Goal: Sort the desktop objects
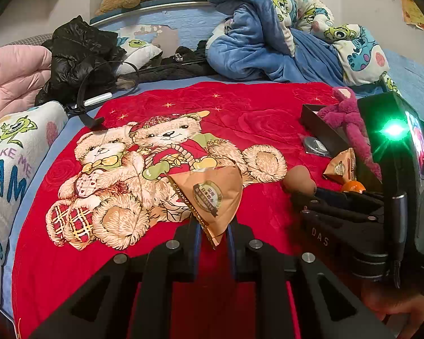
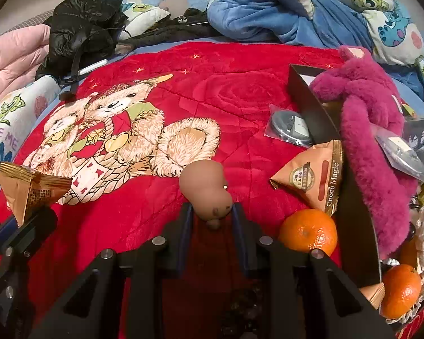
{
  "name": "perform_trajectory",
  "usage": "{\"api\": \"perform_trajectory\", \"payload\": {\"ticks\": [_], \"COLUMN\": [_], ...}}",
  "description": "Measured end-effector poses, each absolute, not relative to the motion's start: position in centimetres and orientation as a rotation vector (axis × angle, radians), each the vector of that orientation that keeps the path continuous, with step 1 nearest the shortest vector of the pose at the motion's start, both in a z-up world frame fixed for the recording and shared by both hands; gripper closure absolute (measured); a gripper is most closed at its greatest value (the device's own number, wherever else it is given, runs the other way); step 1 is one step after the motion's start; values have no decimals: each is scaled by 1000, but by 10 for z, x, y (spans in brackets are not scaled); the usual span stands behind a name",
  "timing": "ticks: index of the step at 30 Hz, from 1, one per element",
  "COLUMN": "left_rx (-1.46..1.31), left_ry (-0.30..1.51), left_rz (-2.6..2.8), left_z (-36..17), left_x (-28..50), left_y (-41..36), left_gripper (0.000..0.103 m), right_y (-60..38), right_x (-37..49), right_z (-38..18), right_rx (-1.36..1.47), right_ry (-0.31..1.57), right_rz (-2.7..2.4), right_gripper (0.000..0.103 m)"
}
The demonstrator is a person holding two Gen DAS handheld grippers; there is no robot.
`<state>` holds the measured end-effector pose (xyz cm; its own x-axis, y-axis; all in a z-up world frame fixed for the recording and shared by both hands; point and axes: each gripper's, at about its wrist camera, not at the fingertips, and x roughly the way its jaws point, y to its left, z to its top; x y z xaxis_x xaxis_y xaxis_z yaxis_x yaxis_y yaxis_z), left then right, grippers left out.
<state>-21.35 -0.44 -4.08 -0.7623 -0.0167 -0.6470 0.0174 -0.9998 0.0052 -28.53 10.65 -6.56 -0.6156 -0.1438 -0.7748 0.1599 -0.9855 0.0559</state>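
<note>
My left gripper (image 1: 213,226) is shut on a brown triangular snack packet (image 1: 209,195), which it holds by a lower corner above the red teddy-bear blanket (image 1: 155,99). In the right wrist view the same packet (image 2: 28,189) shows at the far left with the left gripper (image 2: 28,220) under it. My right gripper (image 2: 212,212) is shut on a small brown animal figure (image 2: 206,186), pads against its sides. That figure (image 1: 298,180) also shows right of the packet in the left wrist view.
To the right lie a second snack packet (image 2: 316,180), an orange (image 2: 308,231), a bagged grey disc (image 2: 289,127) and a black box (image 2: 311,101) with a pink plush toy (image 2: 361,118) draped over it. Another orange (image 2: 400,291) sits at lower right. Bedding and a black jacket (image 2: 79,28) lie behind.
</note>
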Motion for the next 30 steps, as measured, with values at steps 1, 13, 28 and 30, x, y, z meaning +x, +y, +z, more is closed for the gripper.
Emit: {"api": "perform_trajectory", "payload": {"ticks": [1, 13, 28, 30], "left_rx": [1077, 1050, 1064, 1065], "left_ry": [2, 23, 13, 13], "left_rz": [-2933, -2952, -2958, -2959], "left_z": [-41, -34, -36, -36], "left_x": [-214, -211, -212, -211], "left_y": [-4, -2, 3, 4], "left_gripper": [87, 87, 87, 87], "right_y": [106, 110, 113, 114], "right_x": [-285, -272, -273, -274], "right_z": [-65, -42, -41, -42], "right_rx": [1281, 1186, 1168, 1157], "right_ry": [28, 35, 21, 13], "right_rz": [-2685, -2746, -2756, -2776], "right_gripper": [77, 81, 89, 72]}}
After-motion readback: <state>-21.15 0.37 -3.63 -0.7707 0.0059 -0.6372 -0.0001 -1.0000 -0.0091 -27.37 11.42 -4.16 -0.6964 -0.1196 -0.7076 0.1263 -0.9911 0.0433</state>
